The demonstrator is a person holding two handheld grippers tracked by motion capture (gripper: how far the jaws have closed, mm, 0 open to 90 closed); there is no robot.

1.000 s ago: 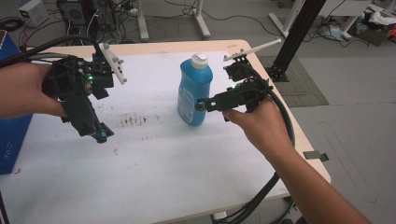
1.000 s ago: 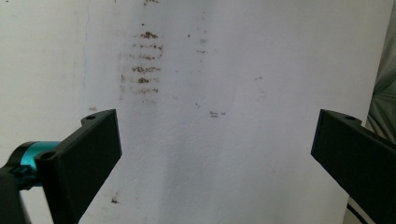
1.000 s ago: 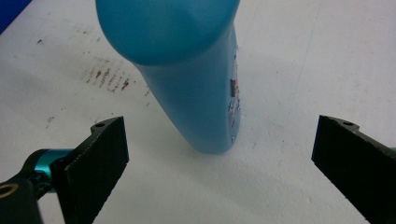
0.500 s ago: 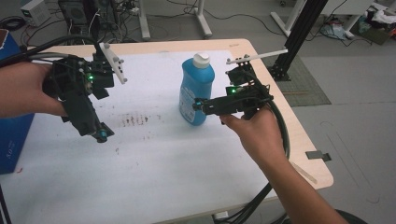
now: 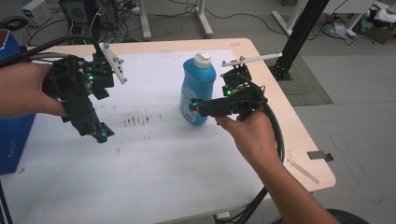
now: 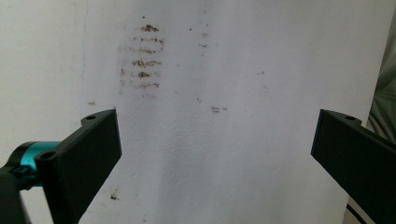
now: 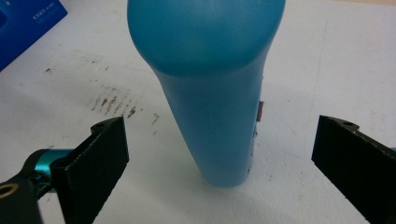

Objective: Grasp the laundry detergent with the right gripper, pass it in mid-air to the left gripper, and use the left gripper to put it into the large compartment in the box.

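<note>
High view shows the right tool (image 5: 194, 106), jaws spread, now advanced to the upright blue bottle (image 5: 197, 88), probably preparing a grasp; the left tool (image 5: 100, 135) hovers spread.

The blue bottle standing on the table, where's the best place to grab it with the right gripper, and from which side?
Probably the lower body of the blue bottle, approached level from its right side, where the right gripper already sits. In the right gripper view the bottle stands upright between the open jaws, and its body narrows toward the base, so it should fit the gap there; the wider shoulder under the white cap likely would not.
</note>
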